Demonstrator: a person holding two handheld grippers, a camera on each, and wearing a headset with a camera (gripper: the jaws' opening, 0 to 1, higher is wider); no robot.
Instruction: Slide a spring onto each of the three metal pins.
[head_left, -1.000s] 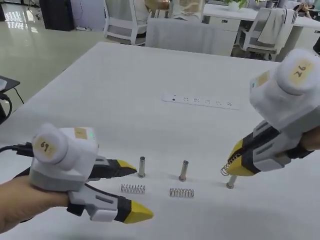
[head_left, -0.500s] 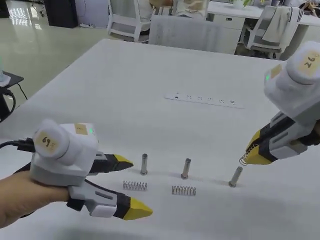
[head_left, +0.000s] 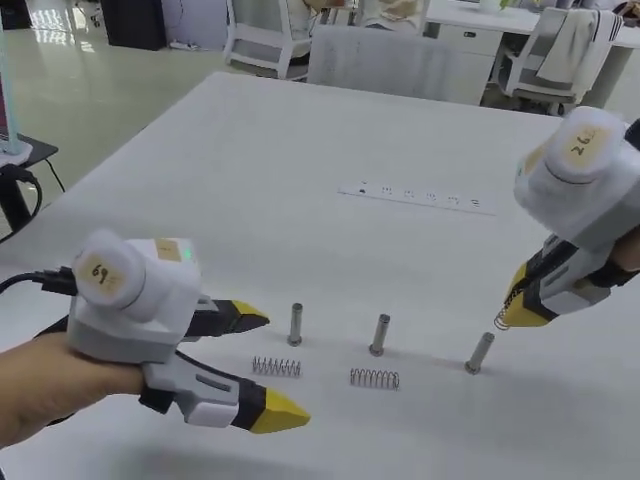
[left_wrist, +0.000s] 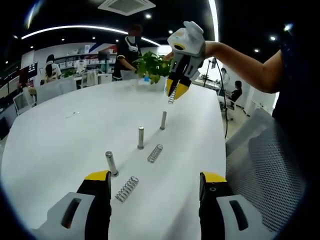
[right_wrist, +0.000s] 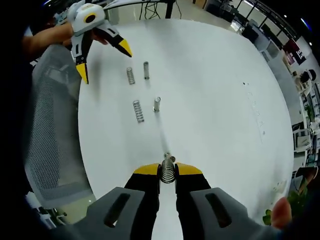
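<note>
While the right gripper (head_left: 520, 315) pinches the held spring (right_wrist: 168, 171), two more lie loose

Seen from the head view, three metal pins stand upright in a row on the white table (head_left: 300, 150). They are the left pin (head_left: 296, 324), the middle pin (head_left: 380, 333) at its 3 o'clock, and the right pin (head_left: 480, 352) further along at 3 o'clock. The right gripper hangs at 1 o'clock of the right pin. Its jaws are pressed together on the held spring, whose coils poke out past the yellow tips. The lower end of that spring is near the pin's top but apart from it, as the left gripper view makes plain. The left spring (head_left: 276, 367) lies flat at 7 o'clock of the left pin. The second spring (head_left: 374, 378) lies flat at 6 o'clock of the middle pin, and neither touches a pin. The left gripper (left_wrist: 156, 177) is held at 8 o'clock of the left pin, with its jaws spread wide. A power strip (head_left: 415, 197) lies well off at 12 o'clock.
</note>
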